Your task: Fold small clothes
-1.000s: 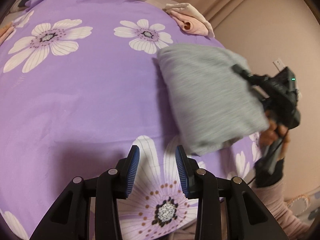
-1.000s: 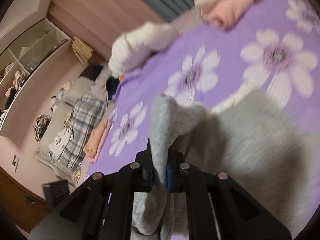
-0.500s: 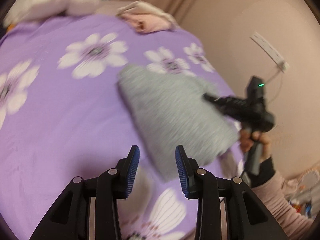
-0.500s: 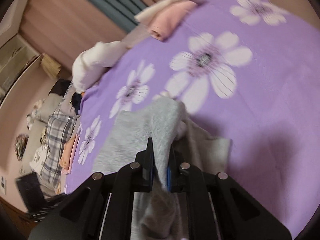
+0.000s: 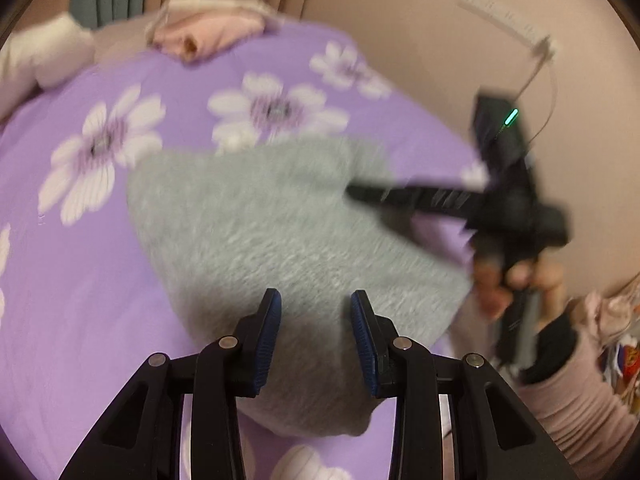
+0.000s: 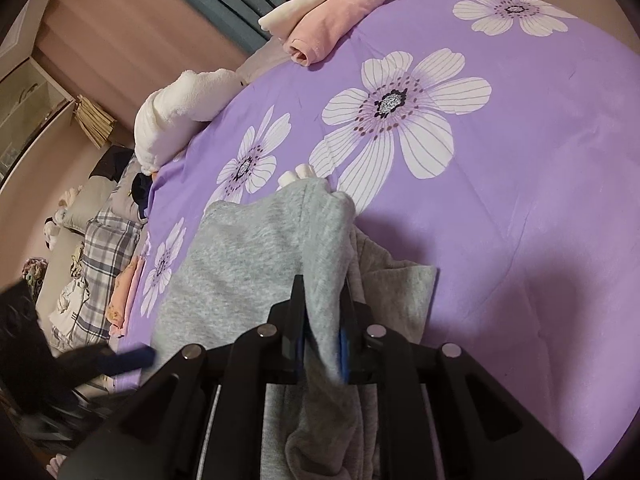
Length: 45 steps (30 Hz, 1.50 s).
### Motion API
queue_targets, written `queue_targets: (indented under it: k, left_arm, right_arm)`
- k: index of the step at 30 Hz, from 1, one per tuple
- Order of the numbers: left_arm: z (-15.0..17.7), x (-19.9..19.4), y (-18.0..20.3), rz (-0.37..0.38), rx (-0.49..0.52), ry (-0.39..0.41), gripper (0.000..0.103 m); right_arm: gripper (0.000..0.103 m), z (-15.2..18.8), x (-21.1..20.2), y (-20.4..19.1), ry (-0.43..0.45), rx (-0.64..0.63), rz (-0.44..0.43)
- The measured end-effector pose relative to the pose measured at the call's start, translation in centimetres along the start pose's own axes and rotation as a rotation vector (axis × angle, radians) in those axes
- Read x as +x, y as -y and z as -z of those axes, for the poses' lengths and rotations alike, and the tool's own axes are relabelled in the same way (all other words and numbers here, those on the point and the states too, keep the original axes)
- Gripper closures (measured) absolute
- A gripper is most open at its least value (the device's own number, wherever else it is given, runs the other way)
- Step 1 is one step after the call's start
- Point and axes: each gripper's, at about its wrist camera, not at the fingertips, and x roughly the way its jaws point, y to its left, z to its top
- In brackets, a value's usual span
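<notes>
A grey garment (image 5: 272, 236) lies folded on the purple flowered bedspread (image 5: 88, 264). My left gripper (image 5: 316, 304) is open and empty, hovering over the garment's near edge. My right gripper (image 6: 323, 308) is shut on a fold of the grey garment (image 6: 248, 264), and in the left wrist view the right gripper (image 5: 360, 196) reaches onto the garment from the right. The left gripper (image 6: 132, 356) shows blurred at the lower left of the right wrist view.
A folded pink and cream pile (image 6: 332, 20) sits at the bed's far edge, with a white plush bundle (image 6: 180, 112) beside it. A plaid cloth and more clothes (image 6: 92, 256) lie beyond the bed's left side. A wall (image 5: 420, 52) runs along the right.
My left gripper has moved toward the grey garment and now hangs over its near edge. My right gripper keeps its hold and has carried the fold across the garment.
</notes>
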Motion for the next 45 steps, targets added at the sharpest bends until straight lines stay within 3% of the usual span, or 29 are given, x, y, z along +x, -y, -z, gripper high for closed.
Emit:
queue_targets:
  k: [4, 8, 11, 14, 18, 22, 30, 35, 39, 42, 45]
  left_arm:
    - [1.0, 1.8, -0.8, -0.018, -0.008, -0.032, 0.069]
    - [1.1, 2.2, -0.1, -0.043, 0.021, -0.026, 0.069]
    - [1.3, 2.2, -0.3, -0.034, 0.020, -0.015, 0.069]
    - [1.1, 2.1, -0.8, -0.004, -0.009, -0.009, 0.069]
    - [1.2, 2.0, -1.0, 0.007, -0.018, 0.000, 0.069]
    - [1.4, 2.1, -0.8, 0.014, -0.011, 0.008, 0.069]
    - [1.2, -0.8, -2.3, 0.101, -0.096, 0.082, 0.069]
    - [-1.2, -3.5, -4.2, 0.080, -0.131, 0.175, 0.069]
    - [-4.2, -2.1, -5.6, 0.040, -0.163, 0.171, 0.069]
    - [-4.8, -0.5, -6.2, 0.023, -0.187, 0.138, 0.069]
    - [-4.3, 0.2, -6.0, 0.015, -0.183, 0.126, 0.069]
  right_arm:
    - [0.078, 0.4, -0.3, 0.2, 0.001, 0.014, 0.024]
    - [0.076, 0.8, -3.4, -1.0, 0.119, -0.044, 0.134]
    - [0.076, 1.9, -6.2, -2.6, 0.174, -0.118, 0.091]
    - [0.077, 4.0, -7.0, -3.8, 0.141, -0.184, 0.051]
    - [0.079, 6.6, -5.7, -4.0, 0.062, -0.234, 0.071]
    - [0.084, 7.5, -2.8, -1.8, 0.007, -0.230, 0.185]
    - [0.081, 7.7, -3.5, -1.2, 0.060, -0.199, 0.152]
    - [0.078, 8.2, -5.7, -3.5, 0.129, -0.235, 0.018]
    - [0.078, 8.2, -4.8, -6.4, 0.111, -0.275, -0.086]
    - [0.079, 8.0, -4.3, -8.5, 0.138, -0.366, 0.021]
    - [0.079, 7.3, -4.5, -7.2, 0.132, -0.327, 0.068]
